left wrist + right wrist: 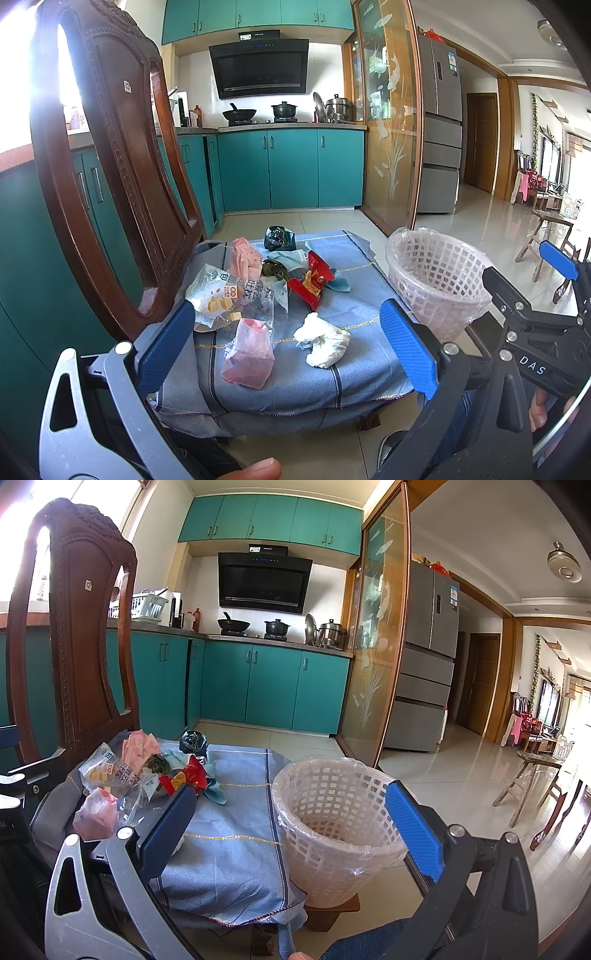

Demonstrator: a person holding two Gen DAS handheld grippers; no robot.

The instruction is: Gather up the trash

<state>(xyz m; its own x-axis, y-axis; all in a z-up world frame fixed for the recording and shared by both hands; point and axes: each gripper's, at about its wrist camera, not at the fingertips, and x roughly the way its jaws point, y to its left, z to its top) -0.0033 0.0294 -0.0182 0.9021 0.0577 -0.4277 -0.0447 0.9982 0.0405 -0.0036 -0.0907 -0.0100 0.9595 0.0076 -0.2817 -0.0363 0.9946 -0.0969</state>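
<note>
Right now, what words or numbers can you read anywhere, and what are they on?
"DAS" in white letters on the right tongs, on the black arm.
Large Chinese characters on the clear bread wrapper: upside down here, too hard to read surely.
Red snack wrapper: print too crumpled.
Sticker on the fridge: too small.
Range hood display: too blurred.

In the right wrist view we find the white wad [180, 843] almost wholly hidden behind a blue pad. The basket [332, 834] floor is not visible. Wrapper [236, 291] print is illegible.
</note>
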